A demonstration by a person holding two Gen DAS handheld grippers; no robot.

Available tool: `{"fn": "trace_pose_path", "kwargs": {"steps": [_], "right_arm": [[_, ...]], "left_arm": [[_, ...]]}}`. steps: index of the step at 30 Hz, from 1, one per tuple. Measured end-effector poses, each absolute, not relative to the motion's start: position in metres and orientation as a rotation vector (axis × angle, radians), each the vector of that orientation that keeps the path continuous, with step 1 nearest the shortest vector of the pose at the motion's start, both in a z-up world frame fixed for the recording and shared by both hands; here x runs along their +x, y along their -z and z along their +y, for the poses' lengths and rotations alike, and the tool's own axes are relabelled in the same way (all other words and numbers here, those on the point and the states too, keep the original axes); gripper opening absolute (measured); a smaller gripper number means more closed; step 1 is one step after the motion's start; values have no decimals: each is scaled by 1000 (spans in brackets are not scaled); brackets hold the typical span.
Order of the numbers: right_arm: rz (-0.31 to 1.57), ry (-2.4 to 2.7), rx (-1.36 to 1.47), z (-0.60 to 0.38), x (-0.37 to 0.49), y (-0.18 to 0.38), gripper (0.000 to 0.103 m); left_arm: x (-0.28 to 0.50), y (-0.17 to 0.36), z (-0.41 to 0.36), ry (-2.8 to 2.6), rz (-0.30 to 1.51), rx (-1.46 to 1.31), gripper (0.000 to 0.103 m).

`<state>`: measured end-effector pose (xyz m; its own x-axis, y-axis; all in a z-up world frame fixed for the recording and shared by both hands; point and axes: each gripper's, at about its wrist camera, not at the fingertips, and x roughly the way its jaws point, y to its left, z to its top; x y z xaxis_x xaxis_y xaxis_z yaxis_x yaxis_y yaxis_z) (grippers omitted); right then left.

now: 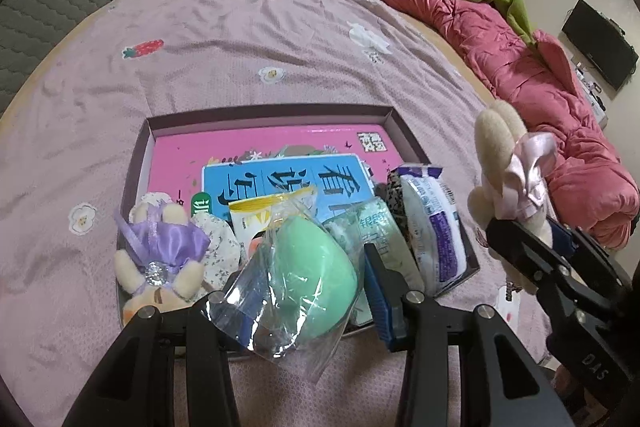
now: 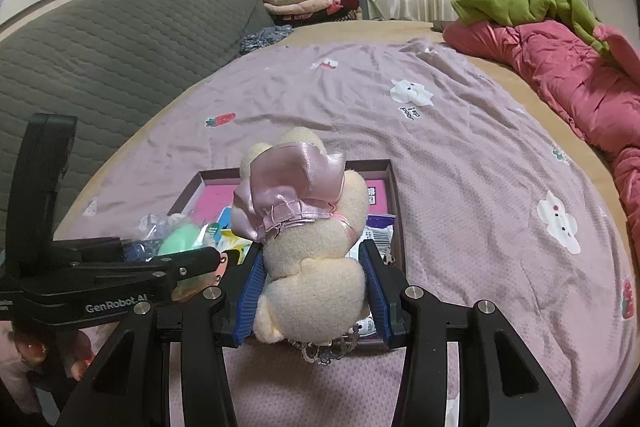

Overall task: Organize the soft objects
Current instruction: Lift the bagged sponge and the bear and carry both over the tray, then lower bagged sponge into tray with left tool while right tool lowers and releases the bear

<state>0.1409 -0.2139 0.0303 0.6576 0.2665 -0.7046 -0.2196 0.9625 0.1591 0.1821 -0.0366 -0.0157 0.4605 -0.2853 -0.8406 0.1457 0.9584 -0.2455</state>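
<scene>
Right claw [image 2: 314,291] clamps cream plush [image 2: 312,267] | left claw [image 1: 298,301] grips bagged green sponge [image 1: 312,279] | over box [image 1: 276,111]

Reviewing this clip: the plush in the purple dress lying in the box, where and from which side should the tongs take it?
Grip the plush in the purple dress across its dressed torso, coming from above. It lies flat at the box's near-left corner, limbs splayed, with the wall on its left and a floral pouch on its right, so a side approach looks blocked. Both tongs are full now: left holds the bagged green sponge, right the pink-dressed plush.

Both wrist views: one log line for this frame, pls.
left gripper: shut on bagged green sponge | right gripper: shut on pink-dress plush | both over tray | purple-dress plush in tray
</scene>
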Motion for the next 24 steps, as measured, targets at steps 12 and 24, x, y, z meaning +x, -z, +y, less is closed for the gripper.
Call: {"fn": "trace_pose_path", "kwargs": {"steps": [12, 24], "right_arm": [[894, -267, -7, -194, 161, -2, 49], [907, -283, -26, -184, 165, 12, 62]], "left_arm": [[190, 40, -40, 229, 1102, -115, 45], [191, 42, -28, 194, 1088, -161, 48]]}}
